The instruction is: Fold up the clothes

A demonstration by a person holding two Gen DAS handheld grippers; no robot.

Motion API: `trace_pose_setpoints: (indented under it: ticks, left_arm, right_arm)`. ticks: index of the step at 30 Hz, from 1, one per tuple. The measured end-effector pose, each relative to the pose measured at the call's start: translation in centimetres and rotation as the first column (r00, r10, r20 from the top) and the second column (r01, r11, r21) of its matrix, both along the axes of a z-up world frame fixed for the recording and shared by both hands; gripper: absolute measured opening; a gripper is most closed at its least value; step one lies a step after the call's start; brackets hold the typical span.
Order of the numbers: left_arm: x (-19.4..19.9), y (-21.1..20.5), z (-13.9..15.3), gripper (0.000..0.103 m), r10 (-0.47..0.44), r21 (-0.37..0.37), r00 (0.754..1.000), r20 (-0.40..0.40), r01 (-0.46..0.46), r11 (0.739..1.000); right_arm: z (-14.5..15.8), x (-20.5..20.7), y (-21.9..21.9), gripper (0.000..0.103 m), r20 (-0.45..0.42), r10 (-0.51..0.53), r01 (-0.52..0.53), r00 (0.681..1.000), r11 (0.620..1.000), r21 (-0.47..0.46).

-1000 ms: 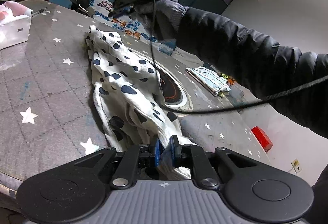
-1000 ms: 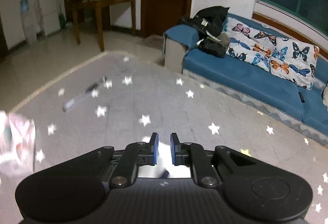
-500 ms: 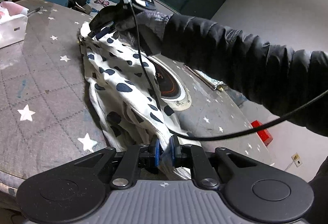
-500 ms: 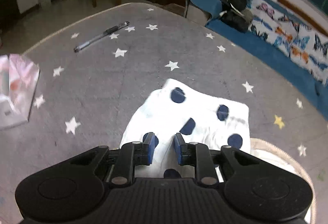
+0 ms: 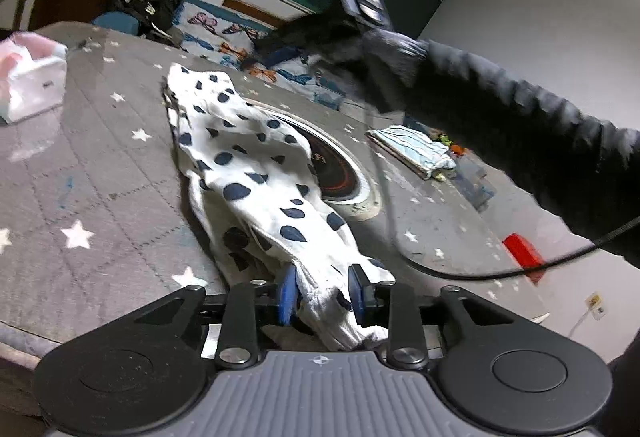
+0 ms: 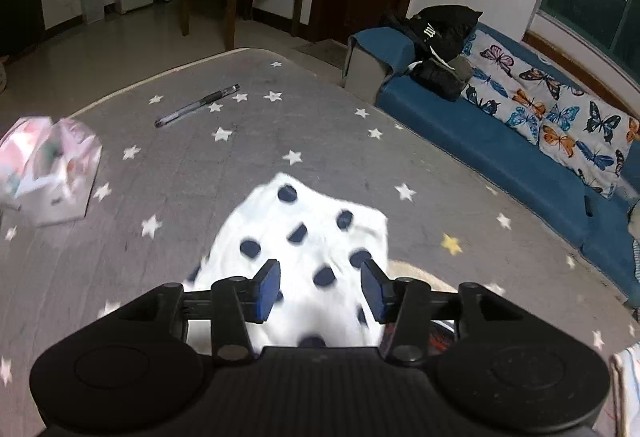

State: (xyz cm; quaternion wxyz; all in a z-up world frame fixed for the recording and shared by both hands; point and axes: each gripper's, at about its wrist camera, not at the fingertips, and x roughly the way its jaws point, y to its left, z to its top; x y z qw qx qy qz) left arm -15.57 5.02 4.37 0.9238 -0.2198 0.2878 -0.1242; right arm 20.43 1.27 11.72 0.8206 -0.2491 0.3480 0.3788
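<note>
Garment: white cloth with dark blue spots (image 5: pixel 256 173), lying in a long rumpled strip on our grey star-print table cover (image 5: pixel 80 165). In the left wrist view it runs from 11 o'clock down to 6 o'clock, near end bunched up. Its right edge drapes over the round inset with the orange ring (image 5: pixel 340 177) at centre.

Left gripper (image 5: pixel 322 295): blue pads apart, jaws have just been opening. Near end of the cloth sits between them, loose; we can't see the pads pressing on it.

Right gripper (image 6: pixel 320 287): also just been opening, pads well apart. Far end of the cloth (image 6: pixel 304 237) lies flat under and ahead of it, not pinched. In the left view we see that hand raised at 1 o'clock, above the far end, blurred, in a dark sleeve (image 5: pixel 520 141), with a black cable (image 5: pixel 440 269) hanging from it.

Around it:
- Tissue pack (image 5: pixel 32 77) at 9–10 o'clock of the cloth, well apart.
- Pen (image 6: pixel 196 111) past the far end, at 11 o'clock in the right view.
- Folded pale blue item (image 5: pixel 412 149) at 3 o'clock, beyond the inset.
- Red object (image 5: pixel 524 255) at 4 o'clock; whether it sits on the table or past its edge, we can't tell.
- Blue sofa with butterfly cushions (image 6: pixel 540 117) behind the table.
</note>
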Motion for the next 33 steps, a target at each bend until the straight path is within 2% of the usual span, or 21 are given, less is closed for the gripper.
trace_pose_setpoints:
  ticks: [5,9,12,17,24,30,33]
  left_arm:
    - [-0.9,0.7,1.2,0.031,0.053,0.062,0.998,0.026,-0.055,0.997]
    - [-0.1,1.5,2.2,0.029,0.1,0.094,0.994,0.051,-0.104,0.99]
    - [2.0,1.9,2.3,0.029,0.107,0.111,0.992,0.064,-0.114,0.987]
    - [6.5,2.0,1.9,0.024,0.066,0.134,0.995,0.078,-0.076,0.988]
    - [11.3,2.7,-0.8,0.024,0.045,0.19,0.999,0.006,-0.046,0.981]
    - [11.5,4.2,-3.7,0.025,0.073,0.232,0.994,-0.077,-0.053,0.971]
    - [11.2,4.7,-4.2,0.026,0.082,0.244,0.993,-0.083,-0.06,0.968]
  right_arm:
    - [-0.3,-3.2,-3.9,0.048,0.008,0.063,-0.063,0.998,0.997,-0.042]
    - [-1.4,-7.2,-6.9,0.051,0.006,0.158,-0.157,0.987,0.984,-0.079]
    - [-2.1,-10.3,-8.6,0.051,-0.01,0.212,-0.212,0.977,0.974,-0.077]
    - [-2.9,-14.6,-10.8,0.051,-0.047,0.282,-0.283,0.958,0.958,-0.041]
    - [-3.5,-19.6,-12.7,0.051,-0.092,0.375,-0.372,0.923,0.927,0.041]
    - [-5.8,-21.4,-13.7,0.051,-0.183,0.392,-0.389,0.901,0.92,0.055]
    - [-6.2,-21.5,-14.7,0.051,-0.225,0.372,-0.363,0.901,0.928,0.08]
